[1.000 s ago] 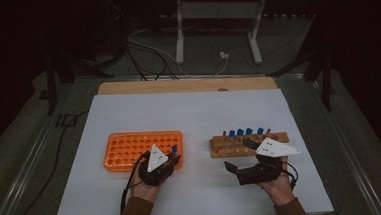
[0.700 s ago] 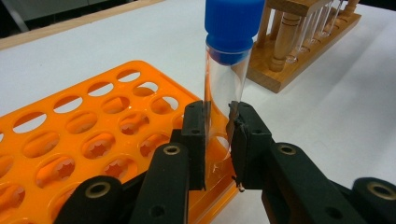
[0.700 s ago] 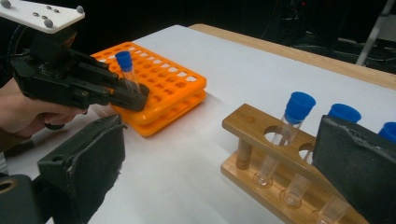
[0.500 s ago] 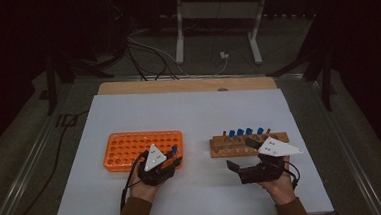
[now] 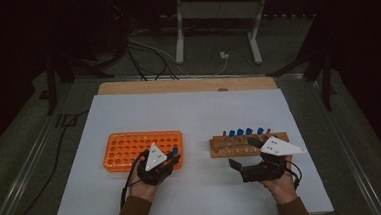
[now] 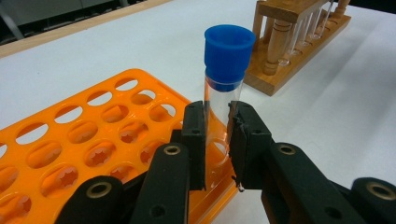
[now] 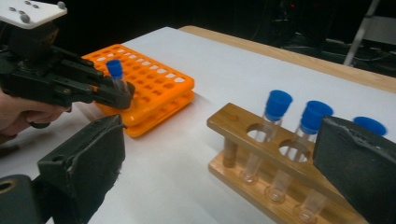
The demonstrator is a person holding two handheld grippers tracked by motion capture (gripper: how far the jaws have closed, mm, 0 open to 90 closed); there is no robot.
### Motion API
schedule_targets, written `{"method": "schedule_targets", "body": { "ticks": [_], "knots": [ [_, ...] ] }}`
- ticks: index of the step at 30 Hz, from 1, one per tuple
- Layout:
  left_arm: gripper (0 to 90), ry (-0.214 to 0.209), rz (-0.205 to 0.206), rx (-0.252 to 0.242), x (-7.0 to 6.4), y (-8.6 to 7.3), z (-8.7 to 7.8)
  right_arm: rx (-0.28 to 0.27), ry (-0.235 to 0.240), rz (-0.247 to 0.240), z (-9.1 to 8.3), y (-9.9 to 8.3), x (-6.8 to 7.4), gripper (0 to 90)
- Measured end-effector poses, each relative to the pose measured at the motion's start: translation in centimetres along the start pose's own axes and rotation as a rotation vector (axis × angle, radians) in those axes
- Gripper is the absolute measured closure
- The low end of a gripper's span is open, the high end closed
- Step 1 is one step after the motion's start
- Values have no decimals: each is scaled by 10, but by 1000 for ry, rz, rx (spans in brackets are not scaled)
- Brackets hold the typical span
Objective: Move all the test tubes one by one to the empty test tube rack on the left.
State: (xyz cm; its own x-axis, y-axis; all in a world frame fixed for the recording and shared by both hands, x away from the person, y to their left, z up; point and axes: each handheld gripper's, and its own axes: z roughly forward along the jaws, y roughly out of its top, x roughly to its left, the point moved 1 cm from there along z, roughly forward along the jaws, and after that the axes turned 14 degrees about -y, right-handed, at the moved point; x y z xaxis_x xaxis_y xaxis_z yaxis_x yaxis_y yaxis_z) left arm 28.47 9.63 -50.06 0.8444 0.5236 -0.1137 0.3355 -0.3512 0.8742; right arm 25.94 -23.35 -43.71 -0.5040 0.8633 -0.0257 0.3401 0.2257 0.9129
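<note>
The left gripper (image 6: pixel 217 140) clamps a blue-capped tube (image 6: pixel 223 88) upright, its long axis vertical, directly between the jaws and over the near right corner of the orange rack (image 6: pixel 93 140); the tube's foot seems to sit in a corner hole. The right gripper (image 7: pixel 219 154) stands wide and empty, the wooden rack (image 7: pixel 280 158) just ahead between its jaws, so the next tube lies nearer that hand

tube (image 6: pixel 223 112): clear glossy glass or plastic; blue matt plastic cap
orange rack (image 6: pixel 93 144): smooth, glossy plastic
wooden rack (image 7: pixel 280 163): varnished wood, light sheen
left gripper (image 6: pixel 217 140): black matt plastic, metal rivets
right gripper (image 7: pixel 224 158): black pads, rough at the edges
table (image 5: pixel 204 111): smooth matt white sheet, wood edge
</note>
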Motion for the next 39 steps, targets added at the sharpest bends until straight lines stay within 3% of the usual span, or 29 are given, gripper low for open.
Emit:
{"method": "schedule_targets", "body": {
  "ticks": [2,7,11,13,17,19,24,32,39],
  "knots": [
    [736,-15,-15,-11,1,0,-1,-3,-12,0,-1,0,-2,25],
    [528,-29,-48,-54,1,6,-9,-3,-34,15,-1,0,-11,25],
    [438,-48,-72,-82,4,10,-17,0,-58,29,0,-2,-19,25],
    [302,-27,-80,-85,5,11,-21,1,-70,37,0,-2,-23,25],
    [165,10,-81,-79,7,15,-30,5,-102,35,2,-3,-29,25],
    [154,24,-81,-84,9,15,-36,3,-110,37,2,-3,-32,25],
    [20,48,-106,-90,17,14,-51,1,-143,25,2,-2,-35,25],
    [5,88,-137,-131,24,3,-71,-3,-195,20,1,1,-43,25],
    [5,107,-136,-161,28,1,-80,9,-240,38,2,-3,-58,57]
  ]
}}
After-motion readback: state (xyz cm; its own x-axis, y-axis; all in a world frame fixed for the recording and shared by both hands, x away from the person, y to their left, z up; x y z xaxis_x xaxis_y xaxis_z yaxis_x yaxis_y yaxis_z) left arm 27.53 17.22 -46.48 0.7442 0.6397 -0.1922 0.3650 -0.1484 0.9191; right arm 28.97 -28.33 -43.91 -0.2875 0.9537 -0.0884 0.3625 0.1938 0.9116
